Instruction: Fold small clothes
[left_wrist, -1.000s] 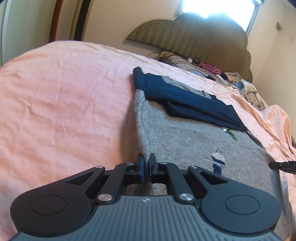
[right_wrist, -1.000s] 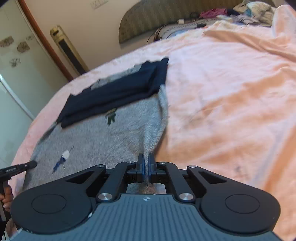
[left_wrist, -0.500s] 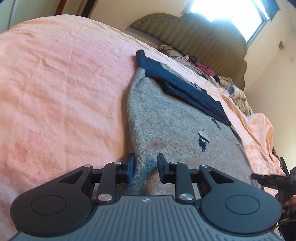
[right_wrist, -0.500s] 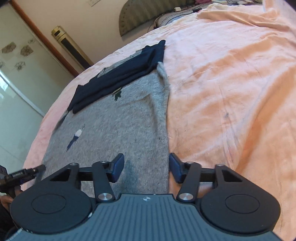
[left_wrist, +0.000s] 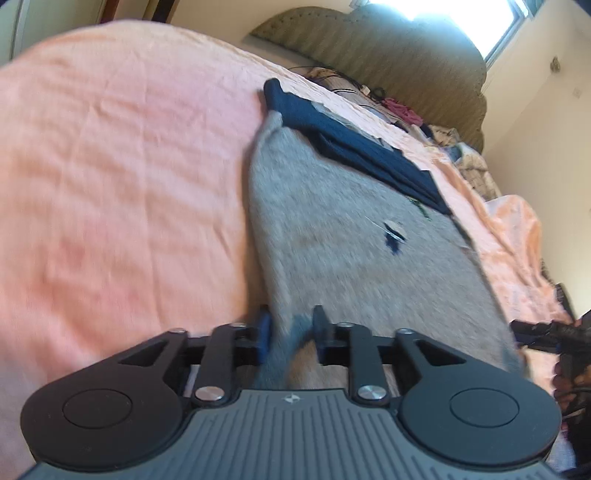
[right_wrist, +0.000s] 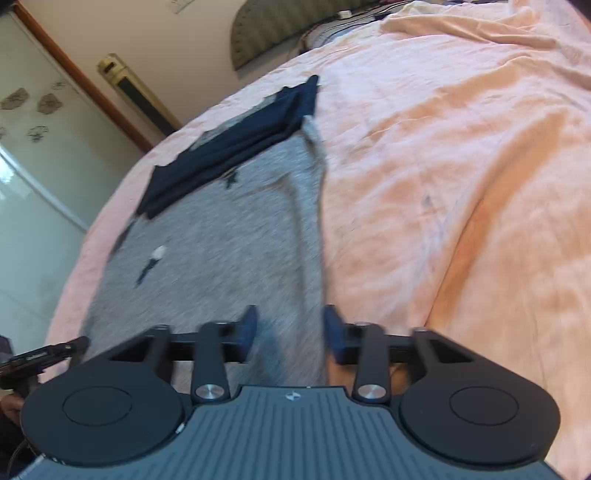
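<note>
Both wrist views are motion-blurred. A grey sweater (left_wrist: 354, 258) lies flat on a pink bed sheet (left_wrist: 122, 192), its near hem hidden behind each gripper body. A folded navy garment (left_wrist: 354, 155) covers its 12 o'clock end. The left gripper (left_wrist: 290, 328) is opening, fingers parted slightly around the hem edge, not pressing. The right gripper (right_wrist: 290, 330) is opening wider, straddling the sweater's other corner.

Black tool (left_wrist: 290, 326) bodies, blue pads, silver screws, ribbed grey housing.
</note>
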